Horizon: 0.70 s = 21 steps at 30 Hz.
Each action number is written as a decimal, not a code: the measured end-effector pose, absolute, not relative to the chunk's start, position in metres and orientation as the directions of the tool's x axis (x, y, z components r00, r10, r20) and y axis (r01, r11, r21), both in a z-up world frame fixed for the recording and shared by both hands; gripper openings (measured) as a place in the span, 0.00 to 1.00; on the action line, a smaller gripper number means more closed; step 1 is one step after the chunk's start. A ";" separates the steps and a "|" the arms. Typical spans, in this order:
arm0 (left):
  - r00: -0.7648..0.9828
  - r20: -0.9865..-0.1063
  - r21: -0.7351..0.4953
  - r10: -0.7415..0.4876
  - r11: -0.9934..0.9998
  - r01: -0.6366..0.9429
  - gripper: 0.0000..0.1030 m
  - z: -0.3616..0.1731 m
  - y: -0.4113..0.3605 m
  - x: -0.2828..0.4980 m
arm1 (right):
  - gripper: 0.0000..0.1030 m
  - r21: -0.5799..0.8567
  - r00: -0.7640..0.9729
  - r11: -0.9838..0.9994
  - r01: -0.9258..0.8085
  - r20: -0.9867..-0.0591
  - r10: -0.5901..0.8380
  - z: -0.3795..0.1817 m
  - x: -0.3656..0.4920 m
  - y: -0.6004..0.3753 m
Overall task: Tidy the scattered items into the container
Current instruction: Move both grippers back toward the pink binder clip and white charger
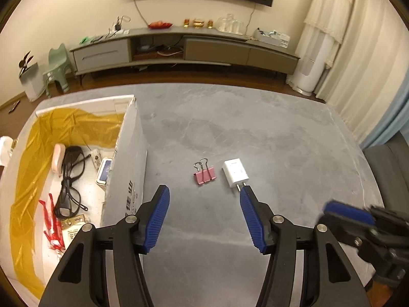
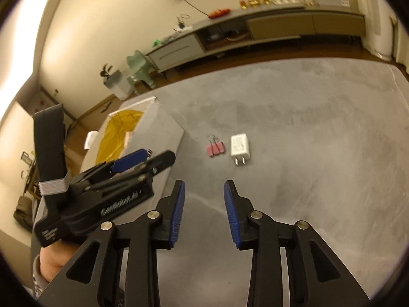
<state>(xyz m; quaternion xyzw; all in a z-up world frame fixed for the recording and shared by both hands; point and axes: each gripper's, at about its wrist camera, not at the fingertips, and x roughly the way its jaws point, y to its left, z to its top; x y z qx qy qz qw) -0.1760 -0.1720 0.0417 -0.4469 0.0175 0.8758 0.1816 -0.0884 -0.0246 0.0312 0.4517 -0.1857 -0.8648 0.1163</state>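
Pink binder clip lies flat, wire handles folded; white charger beside.

The cardboard box stands on the table, at its left side. Right of the box, 2 items lie on the table: a binder clip and, just beside it to the right, a charger plug. Glasses lie in the box.

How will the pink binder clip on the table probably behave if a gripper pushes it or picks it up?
The pink binder clip lies flat on the smooth grey table, so a push would probably slide it, not roll it. It looks small and likely light. Its wire handles seem hinged, so they may swing if the fingers take them instead of the body.
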 end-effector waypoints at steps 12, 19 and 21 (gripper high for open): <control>-0.557 -0.791 -0.078 0.252 -0.945 -0.317 0.57 0.015 -0.158 -0.183 | 0.49 0.463 -0.519 -0.886 -0.016 -0.761 -0.389 0.045 -0.071 -0.035; -0.572 -0.785 -0.044 0.237 -0.943 -0.331 0.57 0.008 -0.152 -0.185 | 0.51 0.499 -0.473 -0.866 -0.034 -0.771 -0.426 0.031 -0.069 -0.022; -0.566 -0.793 -0.043 0.226 -0.947 -0.318 0.57 0.003 -0.152 -0.189 | 0.51 0.531 -0.476 -0.846 -0.045 -0.756 -0.449 0.031 -0.069 -0.008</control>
